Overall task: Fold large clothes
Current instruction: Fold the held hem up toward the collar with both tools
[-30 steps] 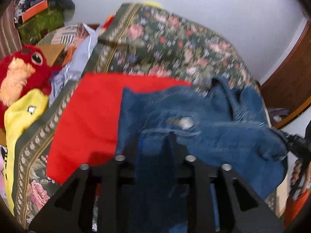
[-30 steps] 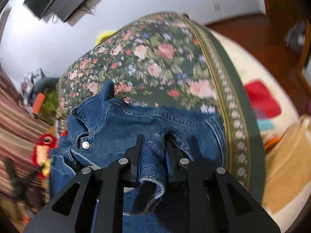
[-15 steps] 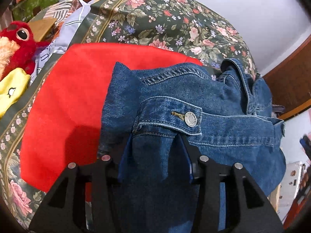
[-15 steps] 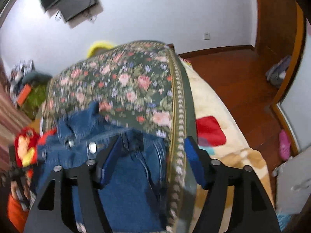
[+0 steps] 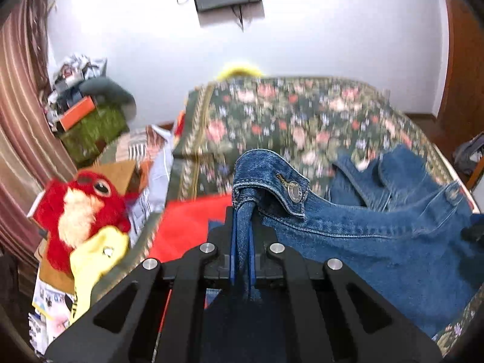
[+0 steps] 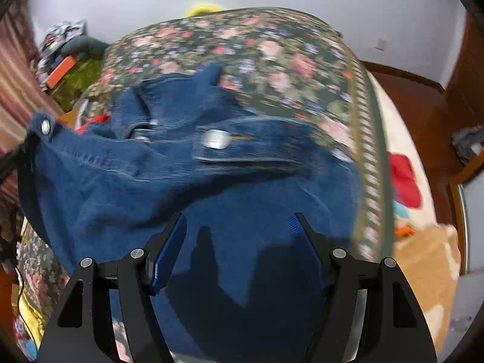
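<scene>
A blue denim jacket [image 5: 372, 236] lies crumpled on the floral bedspread [image 5: 290, 112]. My left gripper [image 5: 242, 214] is shut on the jacket's buttoned cuff [image 5: 272, 178] and holds it lifted above a red garment [image 5: 187, 227]. In the right wrist view the jacket [image 6: 169, 181] spreads under my right gripper [image 6: 239, 224], which is open and empty just above the denim. A metal button [image 6: 215, 139] shows ahead of it. The held cuff shows at the far left of that view [image 6: 45, 127].
A red plush toy [image 5: 81, 208] and a yellow one [image 5: 93, 260] sit left of the bed. Clutter and boxes [image 5: 87, 112] stand by the striped curtain. A cream blanket with a red patch [image 6: 405, 181] hangs over the bed's right side. Wooden floor [image 6: 420, 112] lies beyond.
My left gripper has shut on the cuff and lifted it. My right gripper let go of the denim earlier and has moved back over the jacket, still open.
</scene>
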